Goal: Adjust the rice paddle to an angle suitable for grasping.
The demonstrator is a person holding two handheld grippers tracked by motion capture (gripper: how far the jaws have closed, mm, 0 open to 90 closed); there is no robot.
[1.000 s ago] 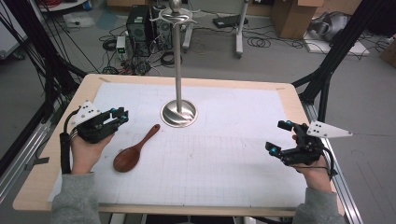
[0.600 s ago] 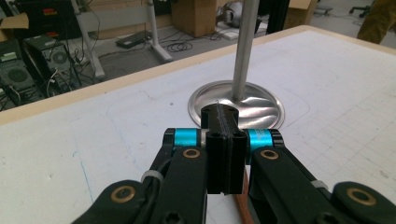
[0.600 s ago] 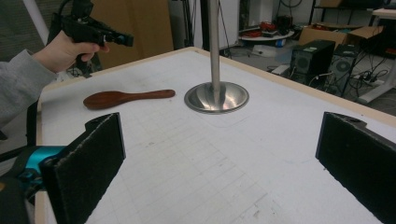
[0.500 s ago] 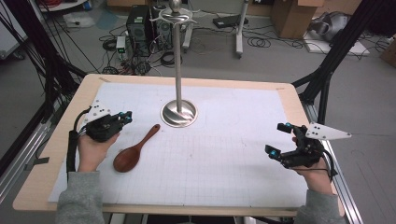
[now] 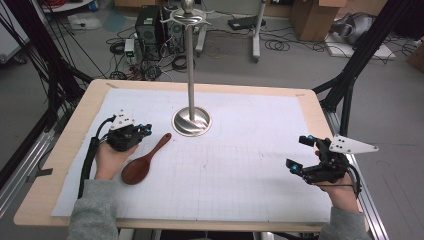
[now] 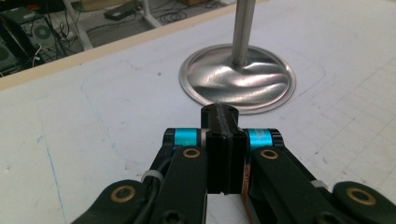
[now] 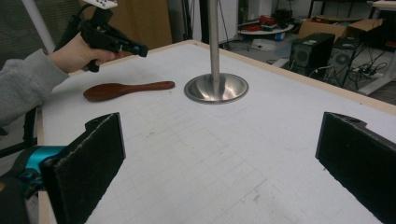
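Two grippers up: my left gripper (image 5: 145, 131), jaws pressed together, beside the wooden spoon (image 5: 144, 161); right gripper (image 5: 300, 153) jaws spread; steel stand (image 5: 191, 120) between us on the desk (image 5: 80, 125)

I can't read a single word, label, brand or number in any view — the paper sheet (image 5: 240, 175) on my table carries only a faint printed grid.
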